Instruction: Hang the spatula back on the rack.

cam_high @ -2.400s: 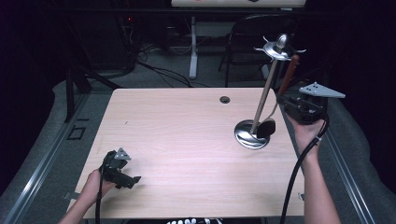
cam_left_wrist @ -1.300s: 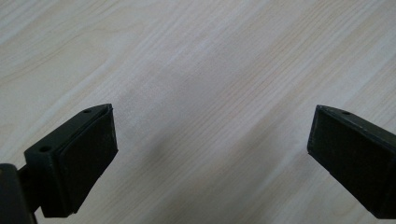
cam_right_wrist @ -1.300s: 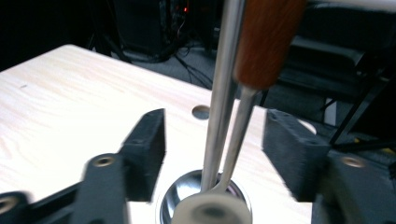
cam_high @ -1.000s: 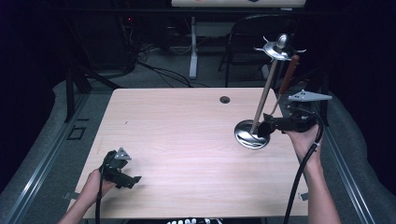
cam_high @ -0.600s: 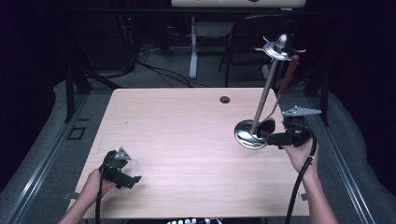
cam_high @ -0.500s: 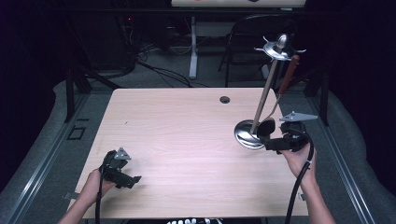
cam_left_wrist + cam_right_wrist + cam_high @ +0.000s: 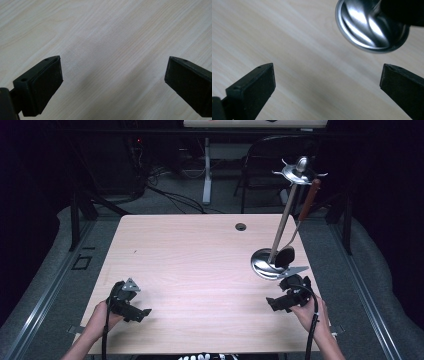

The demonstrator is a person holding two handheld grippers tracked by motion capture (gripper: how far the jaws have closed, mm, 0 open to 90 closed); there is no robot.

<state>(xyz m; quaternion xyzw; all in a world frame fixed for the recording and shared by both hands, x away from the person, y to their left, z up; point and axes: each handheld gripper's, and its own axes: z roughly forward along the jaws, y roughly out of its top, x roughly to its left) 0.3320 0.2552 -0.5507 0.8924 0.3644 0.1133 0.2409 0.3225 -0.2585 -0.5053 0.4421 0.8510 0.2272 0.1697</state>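
Observation:
A shiny metal utensil stand [image 7: 272, 262] with a round base and a tall pole stands at the table's right side. A spoon with a dark bowl and reddish handle [image 7: 295, 232] hangs from its top. My right gripper [image 7: 276, 303] rests low over the table just in front of the stand's base [image 7: 369, 27], open, nothing between its jaws. My left gripper [image 7: 140, 314] sits at the front left of the table, also open and empty, over bare wood [image 7: 112, 57].
The light wooden table [image 7: 200, 265] has a small dark grommet hole [image 7: 241, 226] near its far edge. Behind it are a chair, table legs and cables on a grey floor. A metal rail runs along the floor at left.
My right gripper has drawn back from beside the stand's pole toward the front of the table and come down low. The left gripper has not moved.

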